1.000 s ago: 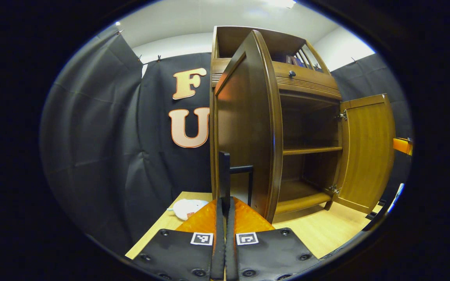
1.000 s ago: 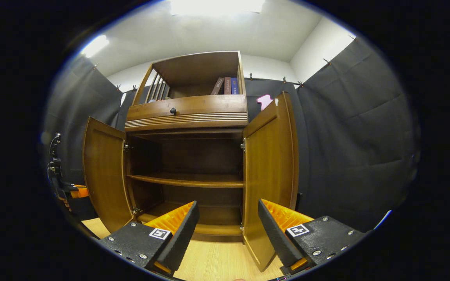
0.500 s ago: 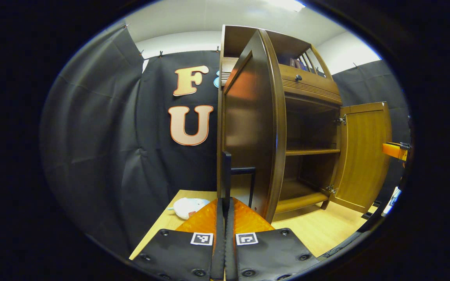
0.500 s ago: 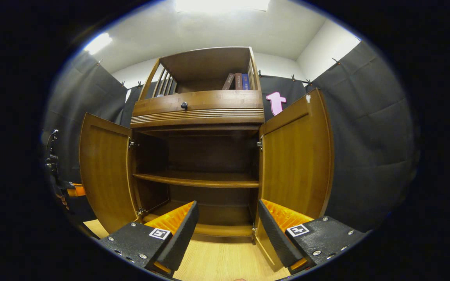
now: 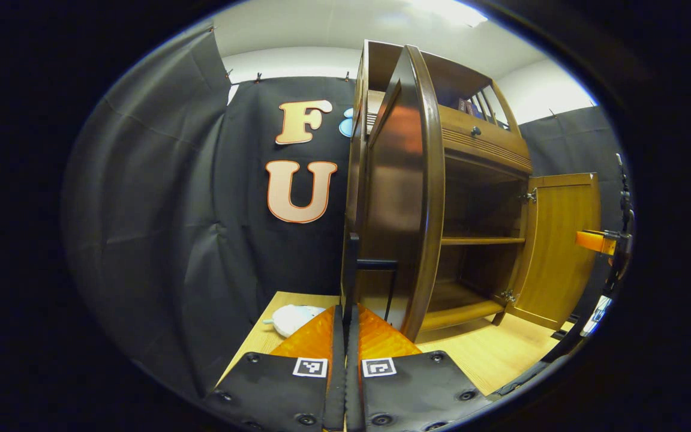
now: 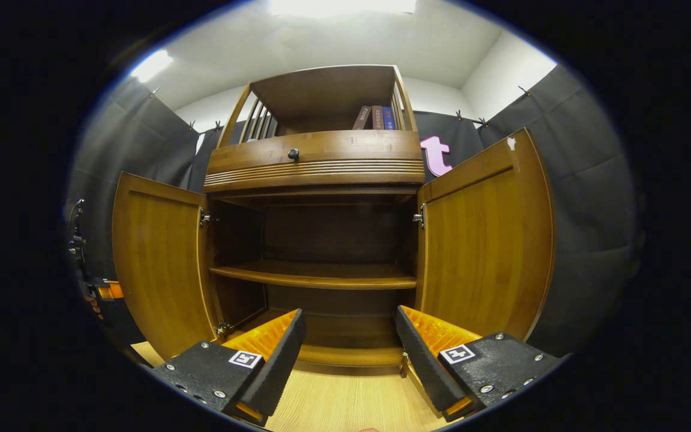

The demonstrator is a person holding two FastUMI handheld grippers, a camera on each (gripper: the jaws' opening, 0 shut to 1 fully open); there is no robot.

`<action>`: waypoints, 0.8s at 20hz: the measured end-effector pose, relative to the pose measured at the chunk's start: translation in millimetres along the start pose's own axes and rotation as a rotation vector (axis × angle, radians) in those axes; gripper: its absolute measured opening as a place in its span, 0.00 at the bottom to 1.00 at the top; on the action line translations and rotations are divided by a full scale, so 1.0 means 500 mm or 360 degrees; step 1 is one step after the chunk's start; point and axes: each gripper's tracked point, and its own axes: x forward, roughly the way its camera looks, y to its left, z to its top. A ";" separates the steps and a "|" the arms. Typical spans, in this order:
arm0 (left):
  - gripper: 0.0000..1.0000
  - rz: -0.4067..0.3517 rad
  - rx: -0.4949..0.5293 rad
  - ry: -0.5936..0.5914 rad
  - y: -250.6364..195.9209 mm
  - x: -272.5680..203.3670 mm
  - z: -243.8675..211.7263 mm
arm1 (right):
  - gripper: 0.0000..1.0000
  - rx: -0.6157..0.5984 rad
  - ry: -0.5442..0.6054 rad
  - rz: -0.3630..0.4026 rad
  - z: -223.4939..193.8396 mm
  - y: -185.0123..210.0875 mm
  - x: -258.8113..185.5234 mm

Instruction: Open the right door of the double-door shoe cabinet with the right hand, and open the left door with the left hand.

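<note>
In the left gripper view, your left gripper (image 5: 345, 312) is pointing at the tall brown wooden double-door shoe cabinet (image 5: 483, 144), its two fingers drawn together around the thin black bar handle (image 5: 352, 270) on the left door (image 5: 402, 204). That glossy dark-brown door is standing swung out, its curved edge facing the camera. You cannot tell for certain whether both fingers are pressing the handle's post, though it is sitting right in the narrow slit between them. Beyond the door, the cabinet's inner shelf (image 5: 480, 240) is showing, and the lighter brown right door (image 5: 561, 240) is hanging wide open. A small white soft object (image 5: 294, 318) is lying on the pale wooden floor (image 5: 501, 354) beside the cabinet, near the black cloth wall. At the far right edge, your right gripper (image 5: 597, 241) is appearing as an orange tip beside the right door.

In the right gripper view, your right gripper (image 6: 348, 336) is facing the cabinet head-on with its fingers spread wide apart and holding nothing. Both doors are standing open, the left door (image 6: 156, 264) and the right door (image 6: 483, 240) flanking the dark interior and its single shelf (image 6: 315, 277). Above them, a drawer front with a round black knob (image 6: 293, 154) is sitting under an open top compartment holding a few upright books (image 6: 376, 118). Your left gripper (image 6: 105, 292) is peeking out beside the left door.
</note>
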 end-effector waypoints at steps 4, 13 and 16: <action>0.07 -0.0037 -0.0030 0.0026 0.026 -0.004 0.002 | 0.92 0.0019 0.0010 0.0013 -0.006 0.005 0.018; 0.07 0.0064 -0.0047 -0.0033 0.043 -0.077 0.041 | 0.93 0.0059 0.0027 0.0012 -0.008 -0.023 0.023; 0.07 0.0164 -0.0068 -0.0086 0.043 -0.111 0.094 | 0.92 0.0053 0.0018 0.0017 0.007 -0.030 0.019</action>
